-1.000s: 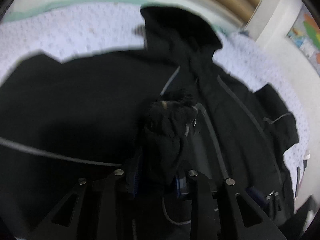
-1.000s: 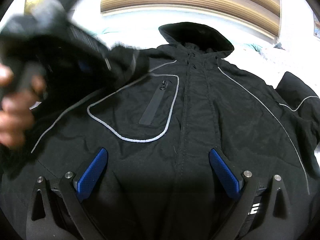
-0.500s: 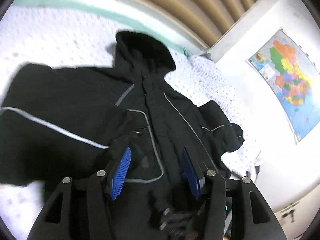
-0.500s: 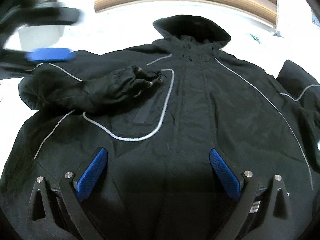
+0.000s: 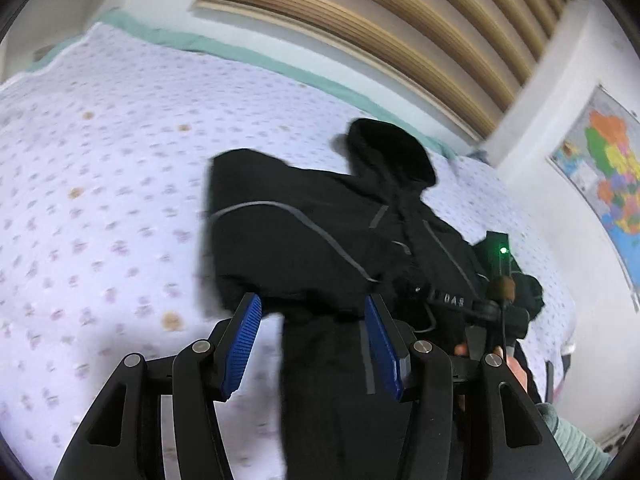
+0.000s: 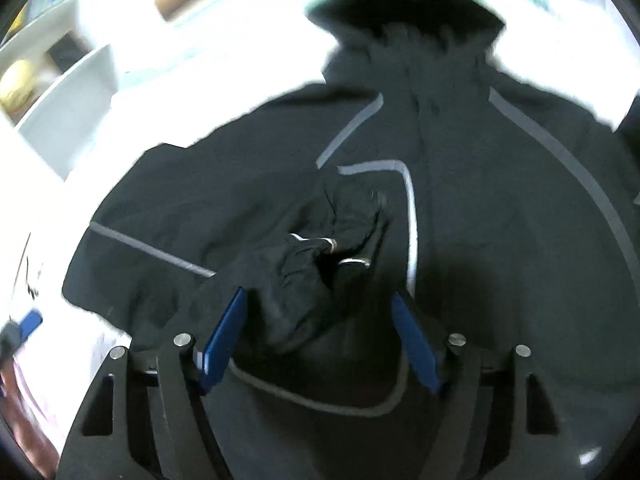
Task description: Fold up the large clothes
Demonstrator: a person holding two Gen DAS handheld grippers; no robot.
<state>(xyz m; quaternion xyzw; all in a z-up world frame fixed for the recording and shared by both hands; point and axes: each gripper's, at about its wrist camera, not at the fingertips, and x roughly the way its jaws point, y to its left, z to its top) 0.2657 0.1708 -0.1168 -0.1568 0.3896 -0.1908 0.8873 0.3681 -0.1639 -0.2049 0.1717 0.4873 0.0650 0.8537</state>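
The black jacket [image 5: 320, 240] lies spread on the bed [image 5: 100, 180] at frame centre; its sleeve [image 6: 304, 280] is folded across the chest; the left gripper [image 5: 312, 340] and right gripper [image 6: 320, 332] both gape, holding nothing.

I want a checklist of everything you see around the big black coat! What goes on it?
Surface: bed with dotted white cover.
Job's things: black hooded jacket lies front up; one sleeve folded across its chest.
Clutter: nothing seen on the bed.
Grippers: left gripper open, holding nothing; right gripper open, jaws either side of the sleeve cuff, not closed on it.
Cables: thin dark cable by the other handle.
Surroundings: wooden slatted headboard, wall map, white shelf.
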